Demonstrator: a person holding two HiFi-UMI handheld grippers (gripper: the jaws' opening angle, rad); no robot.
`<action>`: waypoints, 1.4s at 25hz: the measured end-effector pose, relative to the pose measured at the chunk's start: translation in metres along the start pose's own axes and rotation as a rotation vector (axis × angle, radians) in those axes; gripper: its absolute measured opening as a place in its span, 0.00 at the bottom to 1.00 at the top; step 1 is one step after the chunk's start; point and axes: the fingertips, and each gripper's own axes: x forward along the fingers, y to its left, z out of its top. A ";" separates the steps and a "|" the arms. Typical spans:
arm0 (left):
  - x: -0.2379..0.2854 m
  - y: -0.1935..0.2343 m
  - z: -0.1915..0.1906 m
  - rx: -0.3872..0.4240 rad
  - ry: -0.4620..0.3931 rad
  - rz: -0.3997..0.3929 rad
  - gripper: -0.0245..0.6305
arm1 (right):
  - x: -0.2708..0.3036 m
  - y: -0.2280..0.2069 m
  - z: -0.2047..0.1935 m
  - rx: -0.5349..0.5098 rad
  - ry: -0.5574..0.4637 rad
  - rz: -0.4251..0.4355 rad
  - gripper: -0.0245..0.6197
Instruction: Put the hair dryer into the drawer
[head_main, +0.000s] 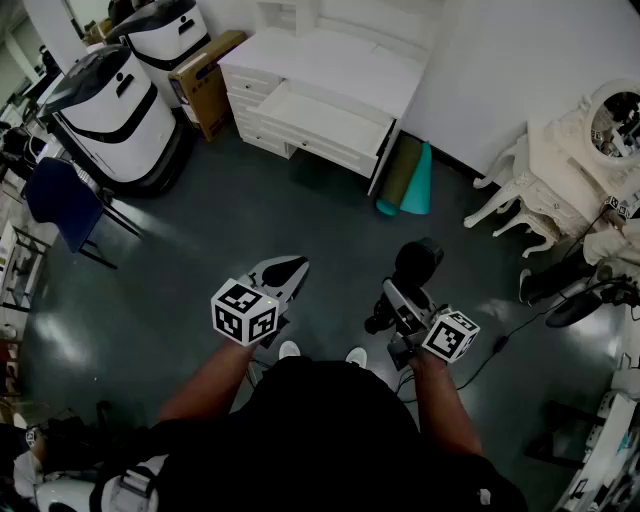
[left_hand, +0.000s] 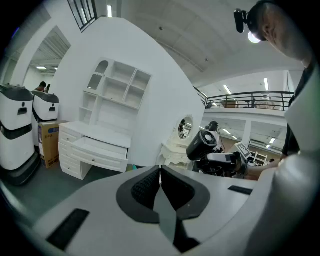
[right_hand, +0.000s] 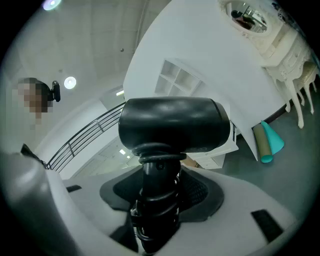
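The hair dryer (right_hand: 172, 129), matte black, cord wound round its handle, is clamped by that handle in the right hand-held gripper (right_hand: 159, 197) above the floor (head_main: 300, 220); the left hand-held gripper (left_hand: 160, 175) is closed, empty.

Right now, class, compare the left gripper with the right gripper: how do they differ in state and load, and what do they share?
The left gripper is shut on nothing; the right gripper is shut on the handle of the black hair dryer. The left gripper's jaws meet; the right gripper's are held apart by that handle. Both carry a marker cube and face the open drawer.
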 end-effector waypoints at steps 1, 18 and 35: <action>-0.001 0.000 -0.001 -0.001 0.001 0.000 0.07 | 0.000 0.001 -0.001 -0.001 0.001 0.002 0.41; 0.000 -0.002 -0.001 0.005 0.002 -0.001 0.07 | 0.005 0.007 -0.001 -0.014 0.007 0.024 0.41; -0.003 -0.001 -0.008 -0.003 0.014 -0.020 0.07 | 0.006 0.013 -0.010 -0.007 0.018 0.027 0.41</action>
